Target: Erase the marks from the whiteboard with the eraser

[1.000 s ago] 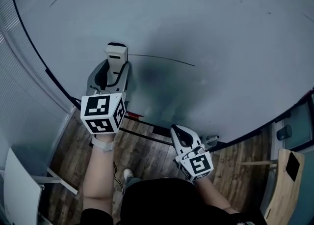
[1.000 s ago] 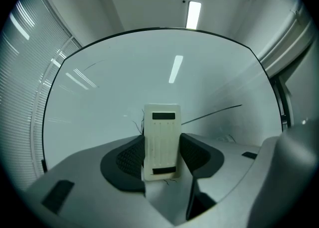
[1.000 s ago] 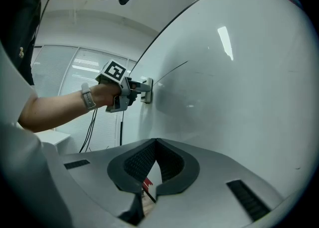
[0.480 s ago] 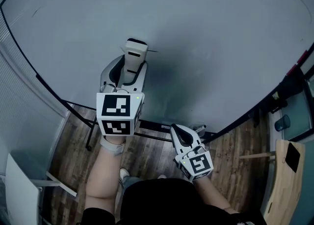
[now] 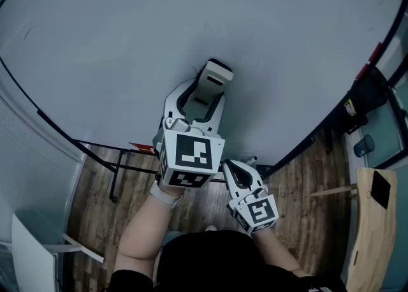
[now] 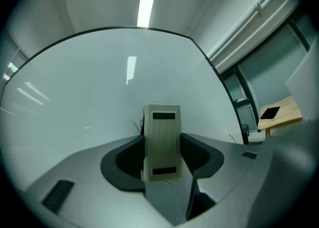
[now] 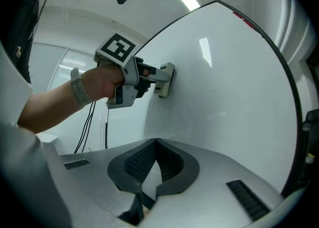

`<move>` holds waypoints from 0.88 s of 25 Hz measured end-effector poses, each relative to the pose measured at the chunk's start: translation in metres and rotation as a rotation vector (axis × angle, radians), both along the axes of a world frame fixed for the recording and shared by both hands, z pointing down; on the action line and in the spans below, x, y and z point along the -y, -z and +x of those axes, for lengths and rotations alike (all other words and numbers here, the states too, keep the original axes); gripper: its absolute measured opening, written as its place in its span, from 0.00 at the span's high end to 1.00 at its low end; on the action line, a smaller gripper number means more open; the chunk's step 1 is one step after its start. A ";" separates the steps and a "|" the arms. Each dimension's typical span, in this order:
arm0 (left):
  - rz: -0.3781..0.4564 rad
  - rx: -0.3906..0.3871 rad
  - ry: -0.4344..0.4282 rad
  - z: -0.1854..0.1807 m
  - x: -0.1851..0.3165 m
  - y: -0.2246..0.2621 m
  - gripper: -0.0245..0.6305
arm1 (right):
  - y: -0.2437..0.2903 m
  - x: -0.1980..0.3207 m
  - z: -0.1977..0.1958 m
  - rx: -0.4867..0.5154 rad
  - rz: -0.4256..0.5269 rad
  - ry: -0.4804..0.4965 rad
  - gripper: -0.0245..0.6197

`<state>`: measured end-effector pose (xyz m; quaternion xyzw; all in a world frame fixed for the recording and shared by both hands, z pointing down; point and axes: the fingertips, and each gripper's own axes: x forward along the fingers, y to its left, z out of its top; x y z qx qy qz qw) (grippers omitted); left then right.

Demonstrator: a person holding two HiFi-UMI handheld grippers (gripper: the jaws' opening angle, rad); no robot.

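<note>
A ribbed, pale rectangular eraser [image 6: 161, 140] is clamped between the left gripper's [image 5: 203, 99] dark jaws and pressed flat on the smooth whiteboard [image 5: 115, 42]. The right gripper's [image 7: 151, 160] ridged jaws are held closed, empty.

We cannot see the eraser [image 6: 160, 142]'s wiping face, since it is pressed against the whiteboard [image 5: 191, 29]. The whiteboard runs past the head view's top edge. Thin dark marks [image 6: 135, 125] just left of the eraser are too small for us to read.
</note>
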<state>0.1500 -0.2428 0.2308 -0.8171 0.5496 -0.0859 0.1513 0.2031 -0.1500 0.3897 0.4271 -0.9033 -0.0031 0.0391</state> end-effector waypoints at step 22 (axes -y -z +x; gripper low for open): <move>-0.052 -0.031 -0.095 -0.103 0.000 -0.048 0.60 | -0.010 0.002 -0.120 -0.036 -0.037 0.024 0.92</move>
